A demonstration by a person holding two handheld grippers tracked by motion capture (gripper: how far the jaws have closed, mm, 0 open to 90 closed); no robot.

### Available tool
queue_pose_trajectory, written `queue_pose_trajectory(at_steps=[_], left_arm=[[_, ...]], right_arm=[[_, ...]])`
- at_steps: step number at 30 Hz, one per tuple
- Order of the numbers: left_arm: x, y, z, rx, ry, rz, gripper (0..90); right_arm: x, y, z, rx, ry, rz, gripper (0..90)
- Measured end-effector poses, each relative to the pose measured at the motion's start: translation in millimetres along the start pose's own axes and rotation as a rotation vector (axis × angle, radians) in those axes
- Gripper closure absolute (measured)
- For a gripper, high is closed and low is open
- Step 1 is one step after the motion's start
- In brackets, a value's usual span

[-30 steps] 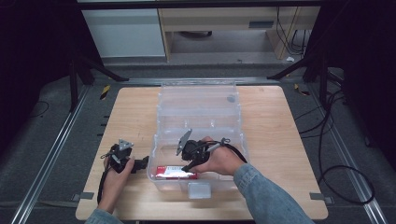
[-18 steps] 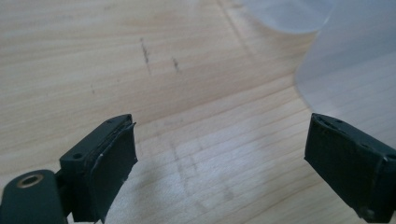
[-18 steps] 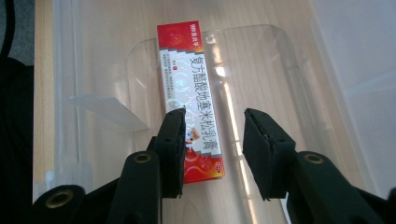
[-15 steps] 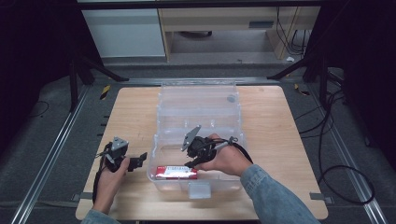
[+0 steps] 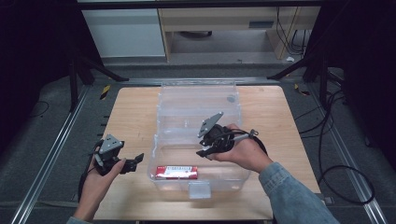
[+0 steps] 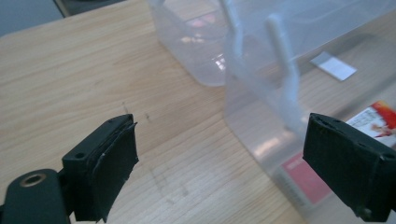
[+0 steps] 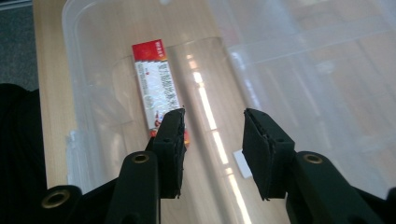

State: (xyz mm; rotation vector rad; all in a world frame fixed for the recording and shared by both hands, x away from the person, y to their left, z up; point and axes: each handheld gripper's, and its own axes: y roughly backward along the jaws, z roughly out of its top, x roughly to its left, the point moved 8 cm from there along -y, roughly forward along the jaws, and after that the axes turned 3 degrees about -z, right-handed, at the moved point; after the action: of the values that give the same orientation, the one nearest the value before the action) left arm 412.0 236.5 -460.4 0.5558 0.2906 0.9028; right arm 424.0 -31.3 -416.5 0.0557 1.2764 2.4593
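Note:
A clear plastic bin (image 5: 159, 140) stands mid-table, its lid folded open behind it. A red-and-white packet (image 5: 176, 172) lies flat on the bin's floor by the front wall. My right gripper (image 5: 203, 152) hovers over the bin, open, holding nothing. In the right gripper view its jaws (image 7: 215, 149) are spread above the packet (image 7: 156, 88). My left gripper (image 5: 137, 162) sits low over the table just left of the bin, open and empty. In the left gripper view (image 6: 224, 168) it faces the bin's wall (image 6: 261, 93), with the packet (image 6: 373, 121) showing through it.
The wooden table (image 5: 126, 112) has bare room left and right of the bin. A small white label (image 7: 243, 163) sticks to the bin's floor. Dark stands and cables (image 5: 327, 140) surround the table on the floor.
My right gripper has lifted up and to the right, away from the packet, which stays on the bin's floor. My left gripper has drifted slightly left, away from the bin.

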Motion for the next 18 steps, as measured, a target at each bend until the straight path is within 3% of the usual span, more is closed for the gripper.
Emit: queue_pose_trajectory(at_steps=[6,9,13,18], left_arm=[[-18.7,12.1,18.0,-0.008,-0.068,-0.041,11.0],[-36.1,20.0,31.3,-0.028,-0.09,-0.088,11.9],[-53.9,18.3,34.0,-0.02,-0.121,-0.15,15.7],[-69.1,12.9,31.8,-0.02,-0.159,-0.185,21.3]], right_arm=[[-18.8,22.4,0.4,-0.02,-0.03,-0.048,52.8],[-36.4,37.6,-1.7,-0.021,-0.043,-0.107,49.3],[-55.5,46.6,-6.6,-0.016,-0.047,-0.167,46.9],[-70.0,50.4,-11.9,-0.006,-0.029,-0.202,48.4]])
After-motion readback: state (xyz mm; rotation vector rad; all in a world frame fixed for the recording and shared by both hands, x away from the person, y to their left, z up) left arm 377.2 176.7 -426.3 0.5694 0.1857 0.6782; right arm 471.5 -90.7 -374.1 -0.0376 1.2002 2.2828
